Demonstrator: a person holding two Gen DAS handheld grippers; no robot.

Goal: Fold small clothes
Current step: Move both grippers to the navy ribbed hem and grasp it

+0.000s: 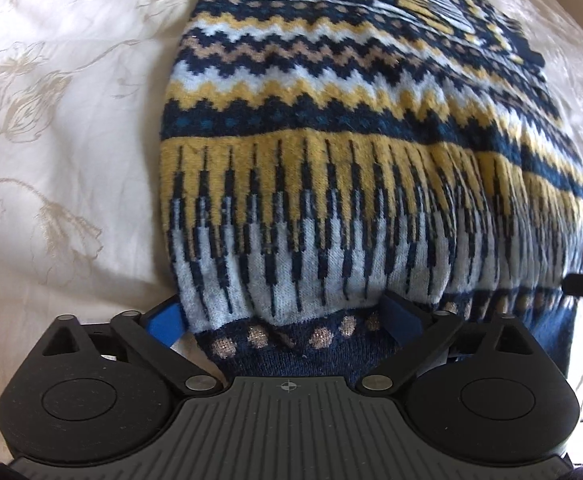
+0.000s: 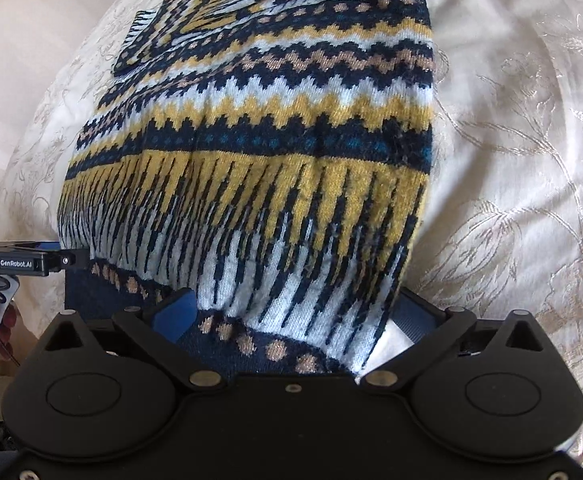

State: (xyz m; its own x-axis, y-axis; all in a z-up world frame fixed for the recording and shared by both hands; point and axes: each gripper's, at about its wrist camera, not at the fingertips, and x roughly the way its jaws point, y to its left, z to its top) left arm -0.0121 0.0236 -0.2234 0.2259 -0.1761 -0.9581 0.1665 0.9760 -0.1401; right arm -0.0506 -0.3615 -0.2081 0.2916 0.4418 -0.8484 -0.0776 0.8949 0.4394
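1. Lying flat on the cream bedspread (image 1: 63, 128), the patterned sweater (image 1: 331, 128) stretches lengthwise away from you.
2. Your left gripper (image 1: 281, 320) straddles its near hem at the left corner, jaws spread wide, pinching nothing.
3. Your right gripper (image 2: 297, 316) straddles the right corner, equally spread, equally near.

**Layout: one garment on bedspread, a gripper at each near corner**

The sweater (image 1: 331, 128) lies flat on the bedspread (image 1: 63, 120), running away from both cameras, with bedspread showing on either side. Its near hem lies between the fingers of the left gripper (image 1: 287, 320) at one corner and the right gripper (image 2: 303, 316) at the other. A sleeve lies across its far part.
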